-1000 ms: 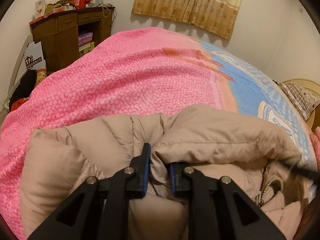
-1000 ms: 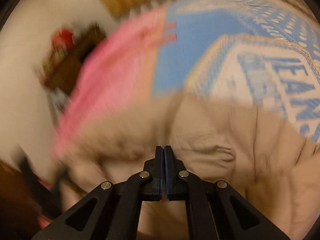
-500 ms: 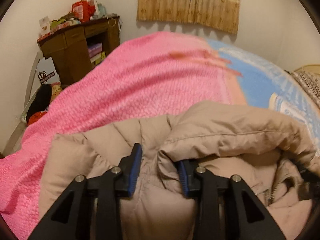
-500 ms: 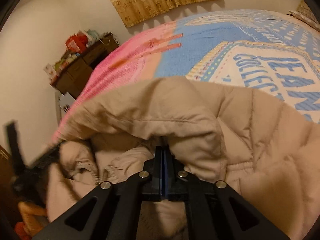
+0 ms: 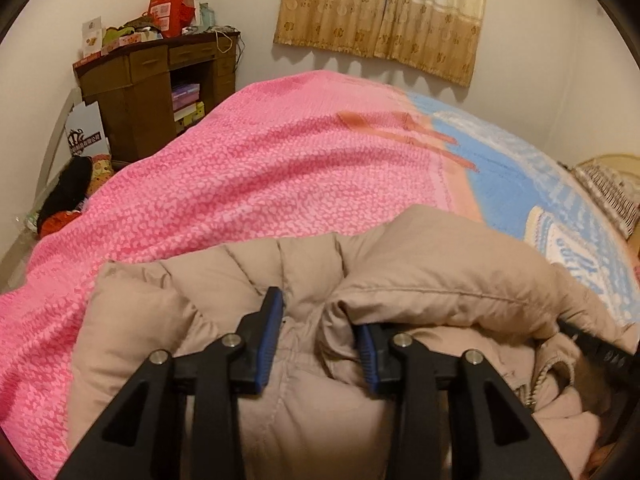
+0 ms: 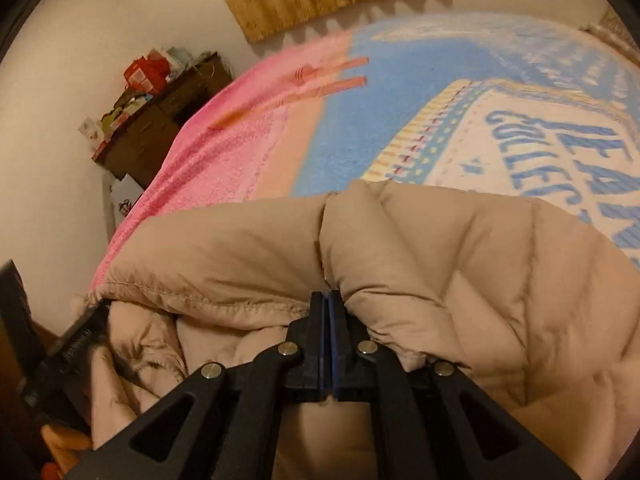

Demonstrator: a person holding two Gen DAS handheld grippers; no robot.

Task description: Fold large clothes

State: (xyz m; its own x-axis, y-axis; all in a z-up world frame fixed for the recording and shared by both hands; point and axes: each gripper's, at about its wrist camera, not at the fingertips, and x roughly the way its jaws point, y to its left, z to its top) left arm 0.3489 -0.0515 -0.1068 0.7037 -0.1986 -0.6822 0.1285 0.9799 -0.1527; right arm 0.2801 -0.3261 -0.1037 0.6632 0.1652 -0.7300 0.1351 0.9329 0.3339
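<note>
Beige padded jacket (image 5: 420, 276) lies on the bed, partly on the pink blanket (image 5: 248, 184) and partly on the blue printed blanket (image 6: 400, 120). One flap is doubled over toward the middle; its stitched hem runs across both views.

Left tool (image 5: 318, 340): jaws wide apart, blue pads either side of a fabric ridge, right-hand pad tucked under the folded flap. No clamp on the cloth here; the ridge sits loose between the fingers.

Right tool (image 6: 329, 320): pads pressed together at the folded hem. The cloth bunches right at the tips, so it looks pinched on the jacket edge, though the nip itself is hidden behind the pads.

Step in hand (judgement): laying the flap over the body of the jacket, left side let go, right side carrying the edge.

Notes for doing it well:
- Keep the right-side hem low and taut so the padding does not spring back.
- Draw the left tool out flat, along the cloth, to avoid dragging the ridge.
- Padded fabric is bulky and slippery; press the fold down before letting go.
- Line up the hem with the far side seam.

Wooden cabinet (image 5: 160, 92) and curtain (image 5: 380, 16) stand well apart from the work.
</note>
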